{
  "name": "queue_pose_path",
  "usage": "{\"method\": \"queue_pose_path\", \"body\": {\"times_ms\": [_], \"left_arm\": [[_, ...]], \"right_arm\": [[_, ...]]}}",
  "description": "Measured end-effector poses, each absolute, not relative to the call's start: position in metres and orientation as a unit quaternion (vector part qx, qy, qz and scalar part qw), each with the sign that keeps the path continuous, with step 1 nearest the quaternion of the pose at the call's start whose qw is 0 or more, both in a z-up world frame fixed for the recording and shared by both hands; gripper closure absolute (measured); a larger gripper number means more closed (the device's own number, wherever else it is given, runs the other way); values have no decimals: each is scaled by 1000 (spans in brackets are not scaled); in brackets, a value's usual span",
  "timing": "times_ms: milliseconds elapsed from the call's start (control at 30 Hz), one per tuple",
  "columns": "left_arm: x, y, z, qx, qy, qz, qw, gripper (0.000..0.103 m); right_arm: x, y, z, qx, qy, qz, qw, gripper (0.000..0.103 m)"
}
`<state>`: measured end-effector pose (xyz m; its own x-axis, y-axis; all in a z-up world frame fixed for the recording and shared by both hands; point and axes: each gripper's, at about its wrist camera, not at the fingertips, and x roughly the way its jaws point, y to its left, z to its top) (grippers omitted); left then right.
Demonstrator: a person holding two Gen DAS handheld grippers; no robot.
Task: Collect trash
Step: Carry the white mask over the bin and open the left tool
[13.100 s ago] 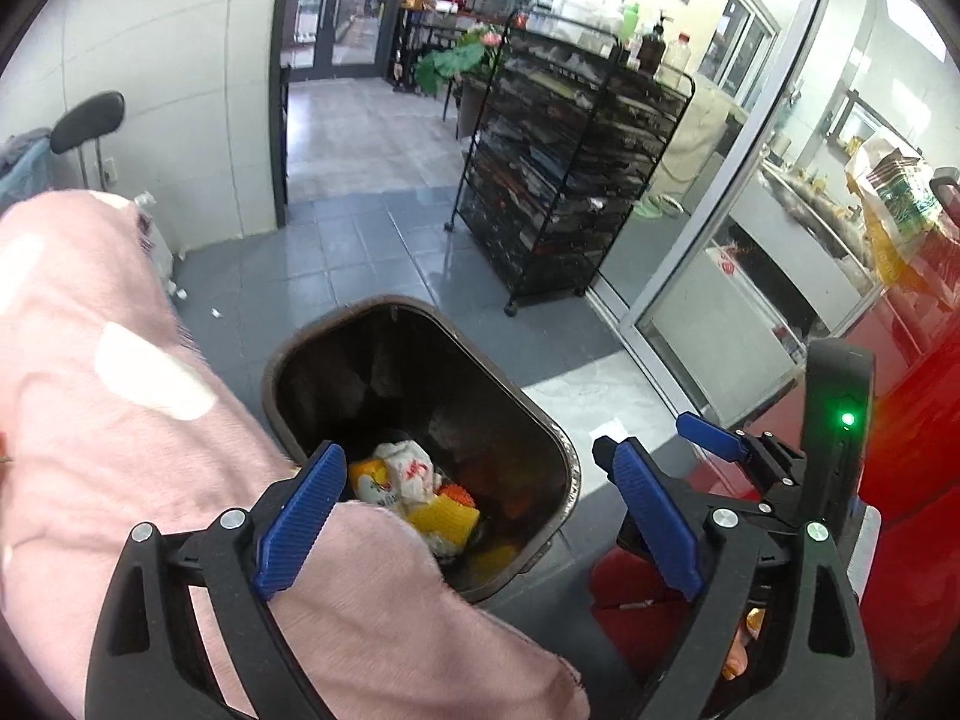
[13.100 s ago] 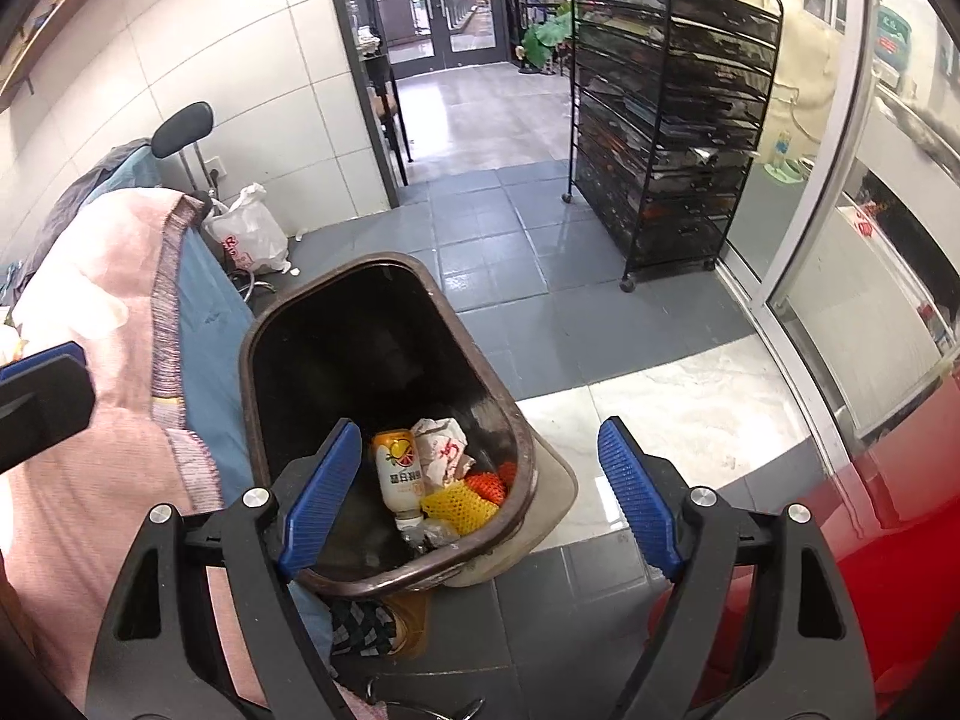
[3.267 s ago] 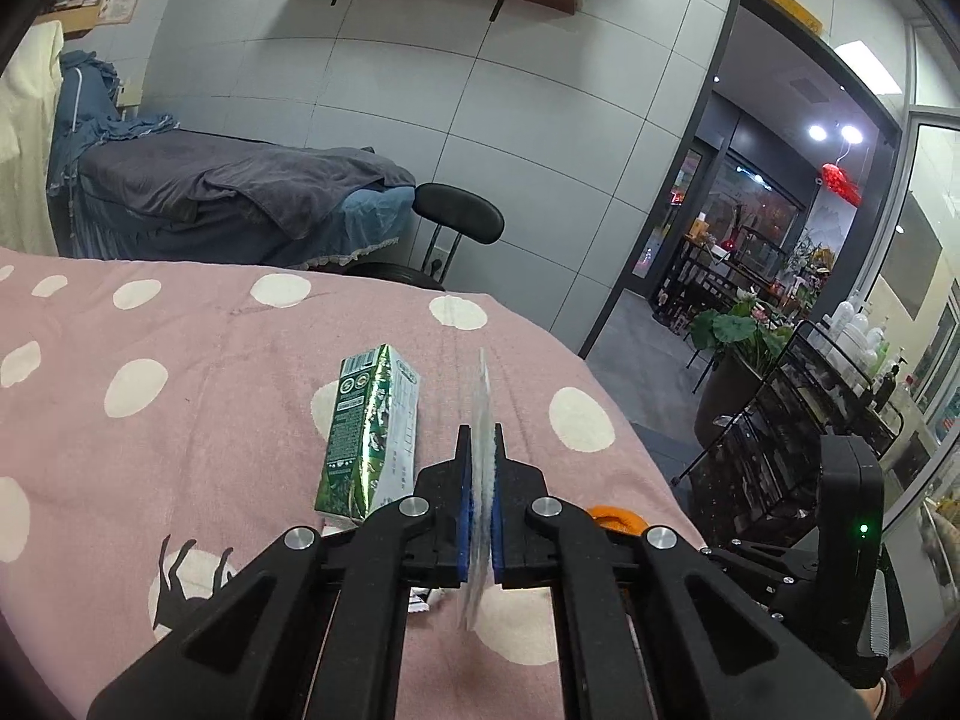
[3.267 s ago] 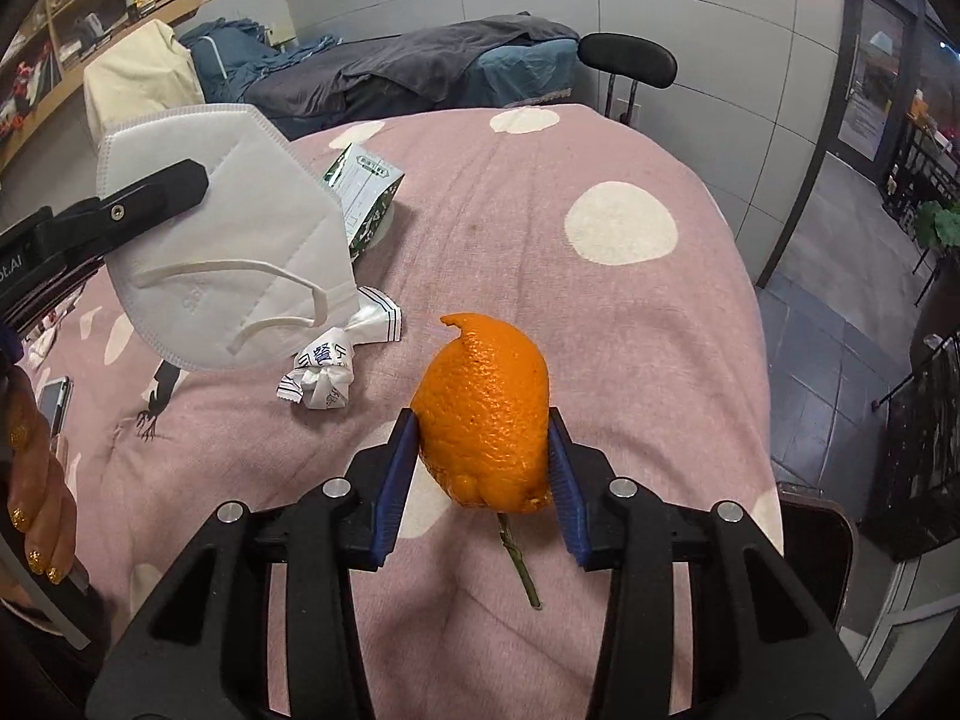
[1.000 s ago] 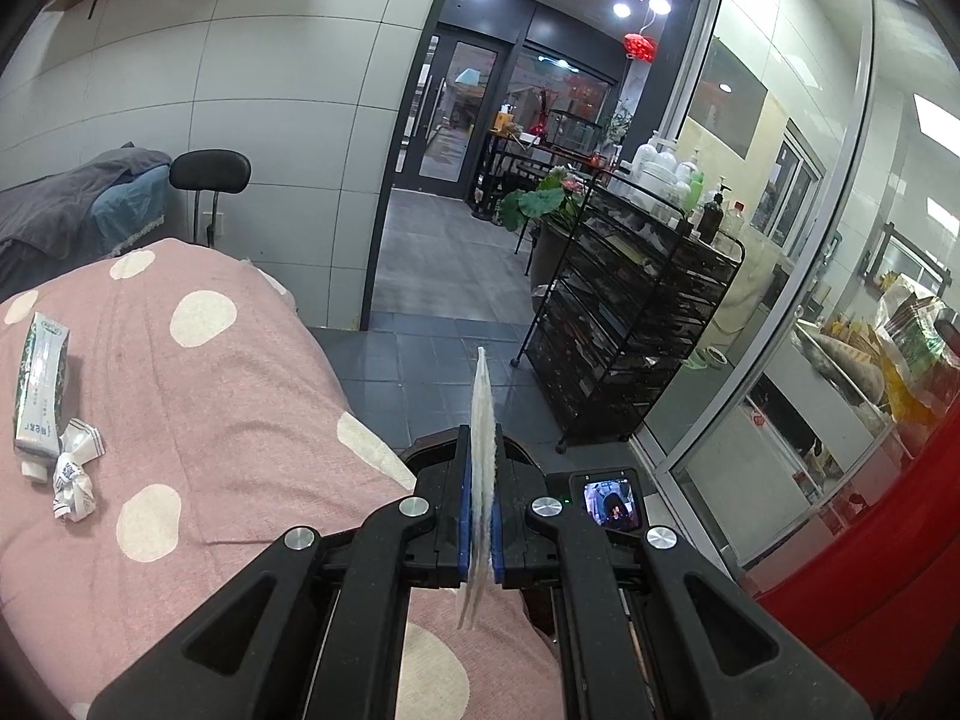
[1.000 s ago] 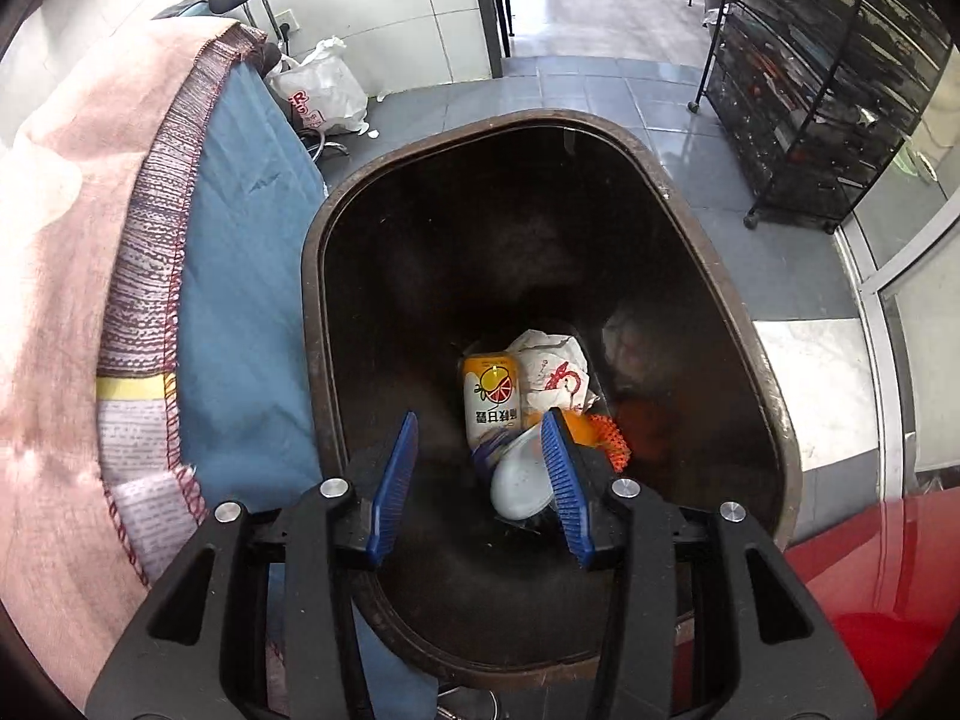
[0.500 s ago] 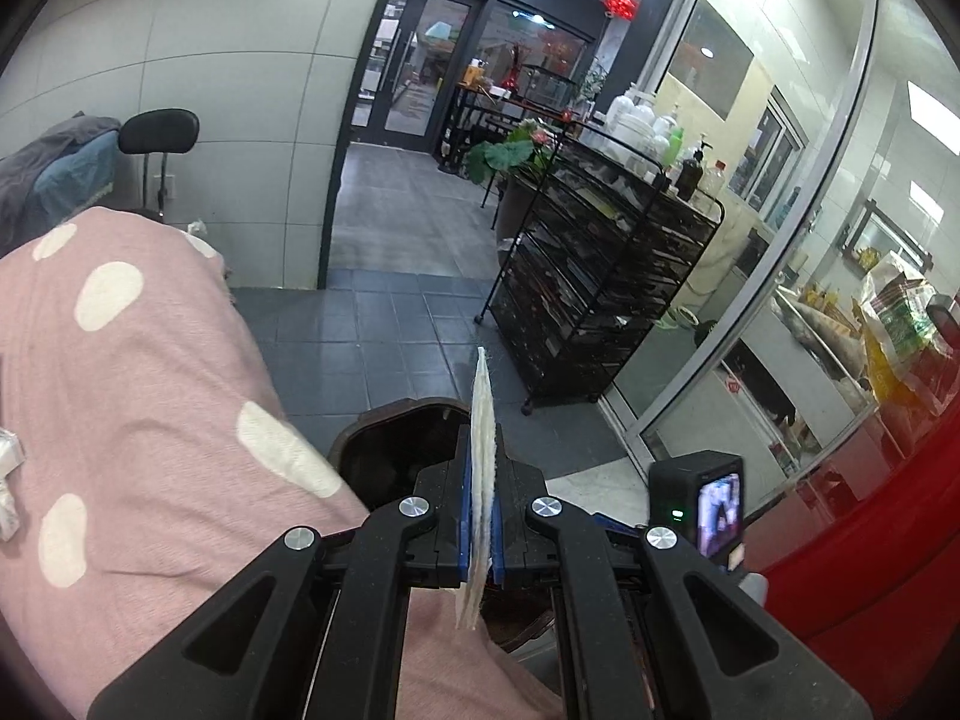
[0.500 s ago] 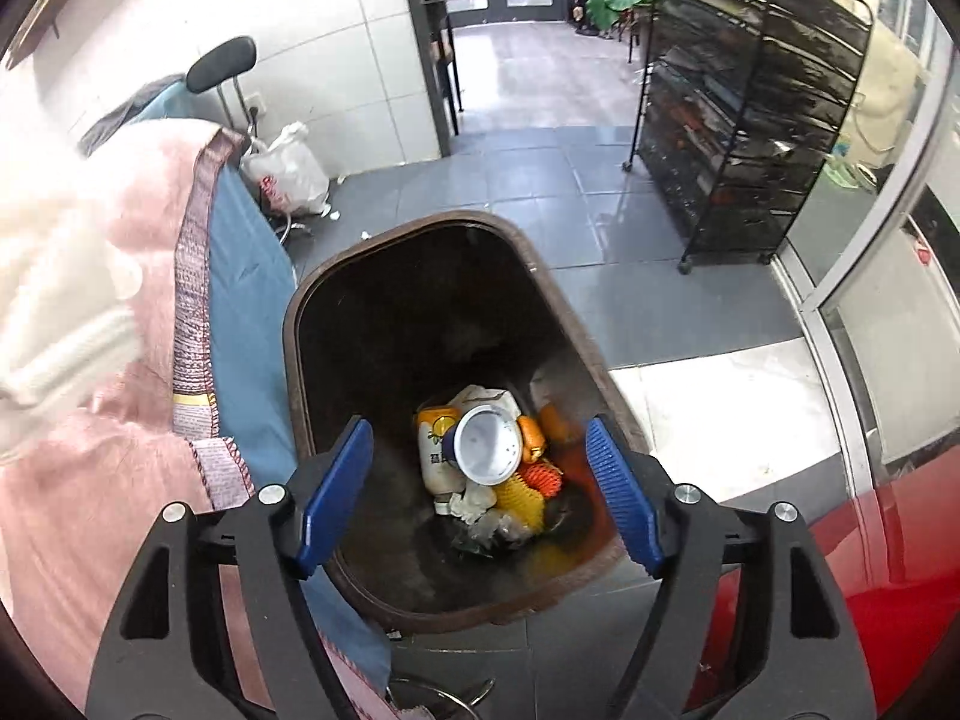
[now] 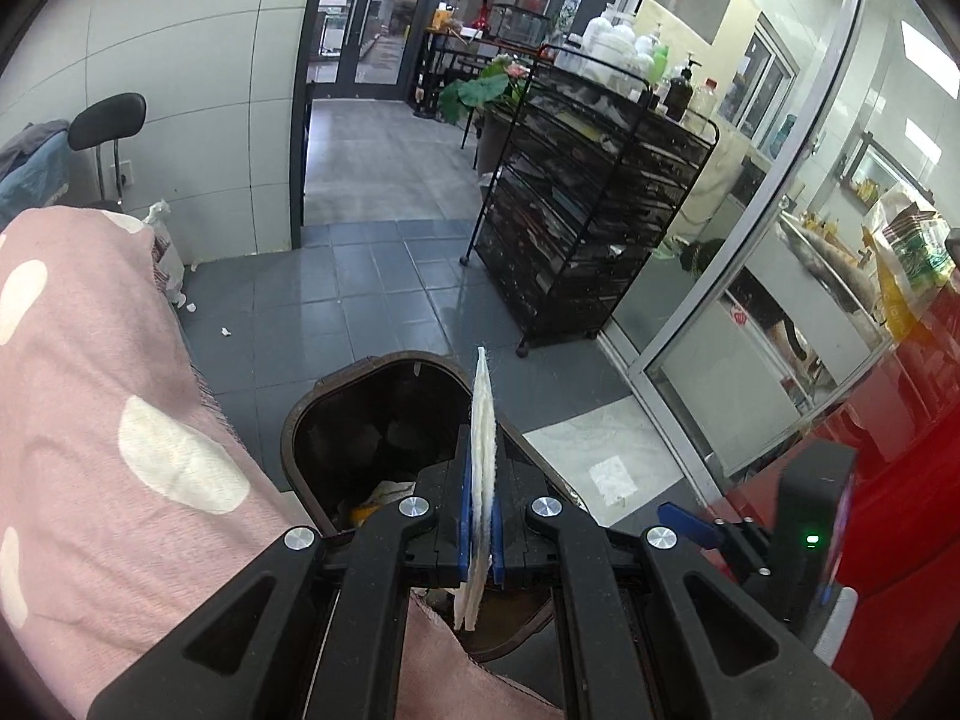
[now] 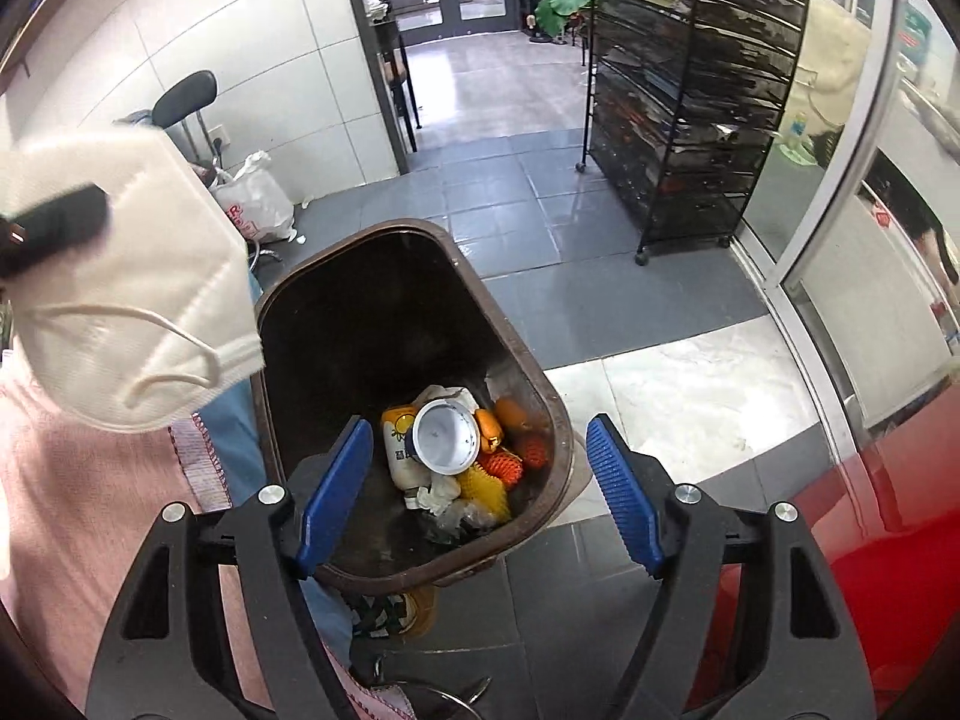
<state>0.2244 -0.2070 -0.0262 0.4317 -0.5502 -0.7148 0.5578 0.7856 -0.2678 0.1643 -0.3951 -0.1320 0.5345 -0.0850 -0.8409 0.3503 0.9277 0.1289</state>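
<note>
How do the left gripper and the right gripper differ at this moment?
The left gripper is shut on a white face mask, while the right gripper is open and holds nothing. The left gripper's fingers stand together with only the thin mask between them; the right gripper's fingers stand far apart, with the trash bin showing through the gap. Both have blue pads on black frames and point down toward the bin.

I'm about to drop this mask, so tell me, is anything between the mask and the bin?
Nothing visible. The left gripper holds the mask beside the bin, over the pink blanket's edge. The bin's mouth is uncovered, with trash only at the bottom.
</note>
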Motion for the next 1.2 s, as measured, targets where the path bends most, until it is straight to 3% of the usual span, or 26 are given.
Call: {"method": "queue_pose_path", "body": {"times_ms": [200, 233, 333, 367, 533, 1200], "left_arm": [[229, -208, -40, 8, 443, -331, 833, 96], [229, -207, -41, 4, 446, -335, 830, 90], [227, -206, -42, 1, 440, -334, 834, 47], [225, -206, -41, 1, 435, -336, 836, 40], [221, -206, -37, 0, 428, -345, 835, 24], [190, -144, -7, -15, 369, -295, 881, 6]], "right_arm": [[159, -400, -130, 147, 463, -132, 864, 27], [159, -401, -130, 148, 462, -133, 864, 26], [156, -403, -129, 149, 459, -137, 865, 21], [156, -404, -129, 150, 459, -138, 865, 21], [156, -404, -127, 151, 458, -137, 865, 21], [168, -367, -96, 140, 426, -76, 891, 16]]}}
